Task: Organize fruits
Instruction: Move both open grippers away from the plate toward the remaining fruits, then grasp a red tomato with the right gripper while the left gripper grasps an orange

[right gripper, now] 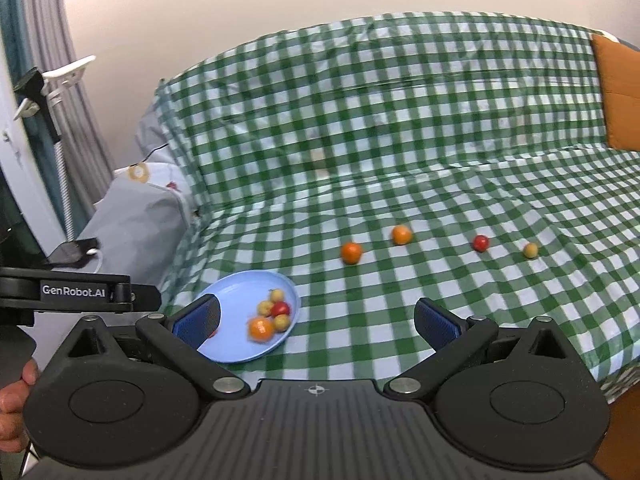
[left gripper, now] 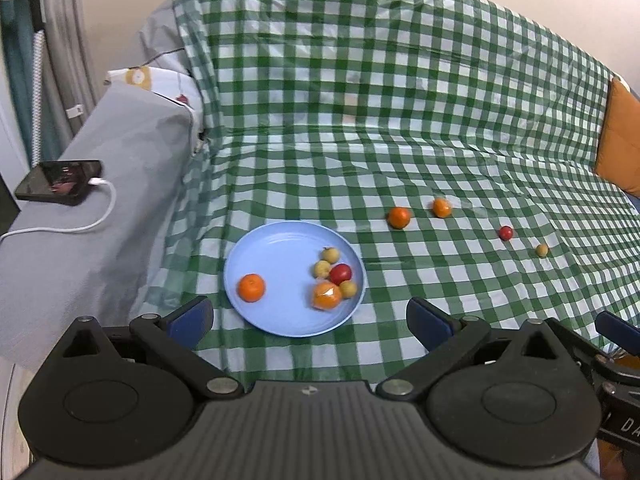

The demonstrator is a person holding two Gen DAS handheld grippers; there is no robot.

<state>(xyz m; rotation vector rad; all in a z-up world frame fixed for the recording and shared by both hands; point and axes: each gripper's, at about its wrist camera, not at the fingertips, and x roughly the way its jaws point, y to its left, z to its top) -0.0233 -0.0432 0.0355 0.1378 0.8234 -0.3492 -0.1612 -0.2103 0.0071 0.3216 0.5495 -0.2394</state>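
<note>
A light blue plate (left gripper: pixel 280 240) lies on the green checked cloth and holds two oranges, a red fruit and three small yellow fruits. It also shows in the right wrist view (right gripper: pixel 232 292). Loose on the cloth to its right lie an orange (left gripper: pixel 399 217), a second orange (left gripper: pixel 441 207), a red fruit (left gripper: pixel 505 233) and a small yellow fruit (left gripper: pixel 541 250). My left gripper (left gripper: pixel 310 320) is open and empty, just short of the plate's near rim. My right gripper (right gripper: pixel 316 322) is open and empty, right of the plate.
The cloth covers a sofa seat and backrest. A phone (left gripper: pixel 60 182) on a white charging cable rests on the grey armrest at the left. An orange cushion (left gripper: pixel 620 140) stands at the far right. A phone stand (right gripper: pixel 44 92) is at the left.
</note>
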